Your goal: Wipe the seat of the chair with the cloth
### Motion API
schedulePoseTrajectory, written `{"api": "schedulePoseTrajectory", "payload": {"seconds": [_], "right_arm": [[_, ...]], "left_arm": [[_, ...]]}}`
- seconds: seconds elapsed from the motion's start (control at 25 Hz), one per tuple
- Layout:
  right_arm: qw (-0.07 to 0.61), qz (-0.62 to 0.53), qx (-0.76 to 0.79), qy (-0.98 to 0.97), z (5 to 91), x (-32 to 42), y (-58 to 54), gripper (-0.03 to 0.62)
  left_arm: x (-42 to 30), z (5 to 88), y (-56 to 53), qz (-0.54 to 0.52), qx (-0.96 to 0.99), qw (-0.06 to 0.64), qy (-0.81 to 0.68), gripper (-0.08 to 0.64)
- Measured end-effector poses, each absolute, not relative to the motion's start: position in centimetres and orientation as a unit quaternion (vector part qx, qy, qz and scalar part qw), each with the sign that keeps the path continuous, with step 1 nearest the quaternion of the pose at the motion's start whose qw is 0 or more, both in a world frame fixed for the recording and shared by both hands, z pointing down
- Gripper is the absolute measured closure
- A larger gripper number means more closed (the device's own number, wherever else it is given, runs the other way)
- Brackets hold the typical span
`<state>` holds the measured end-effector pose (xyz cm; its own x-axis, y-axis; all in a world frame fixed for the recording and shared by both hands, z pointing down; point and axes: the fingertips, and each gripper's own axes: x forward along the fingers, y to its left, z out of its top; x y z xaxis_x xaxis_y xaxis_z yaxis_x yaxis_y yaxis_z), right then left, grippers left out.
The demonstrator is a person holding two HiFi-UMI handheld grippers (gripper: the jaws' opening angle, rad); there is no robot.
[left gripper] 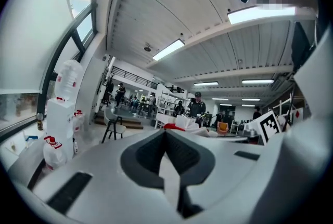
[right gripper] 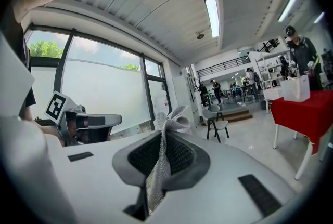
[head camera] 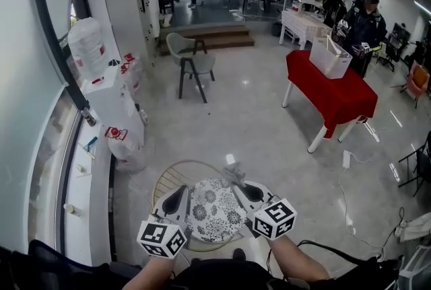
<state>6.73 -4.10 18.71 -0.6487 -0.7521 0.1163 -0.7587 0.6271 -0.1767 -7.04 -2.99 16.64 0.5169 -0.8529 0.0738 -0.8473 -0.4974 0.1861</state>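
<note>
While flanking the seat [head camera: 214, 211] | right hand-held gripper [right gripper: 165, 133] clamps cloth [right gripper: 176, 118] | left hand-held gripper [left gripper: 166, 133] closed, empty

The left forearm [head camera: 149, 274] and right forearm [head camera: 296, 256] reach forward from the lower edge of the head view, side by side. The left tongs [head camera: 176, 196] point away from the body, jaws pressed together on nothing. The right tongs [head camera: 241, 186], close beside them, are clamped on a cloth [right gripper: 165, 155].
</note>
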Motion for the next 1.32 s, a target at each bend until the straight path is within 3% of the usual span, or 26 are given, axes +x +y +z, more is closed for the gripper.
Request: {"api": "schedulePoseTrajectory", "payload": {"seconds": [0.28,1.32], "right_arm": [[0.001,0.033,0.481,-0.876,16.7,9.2,-3.9,0.571],[-0.018,0.019,0.488,-0.872,14.8,9.9,-4.3,0.571]], "left_arm": [[-6.8,16.1,-2.9,-0.017,0.870,0.079,-0.487,0.552],[-7.0,13.8,-2.1,-0.037,0.872,0.065,-0.485,0.552]]}}
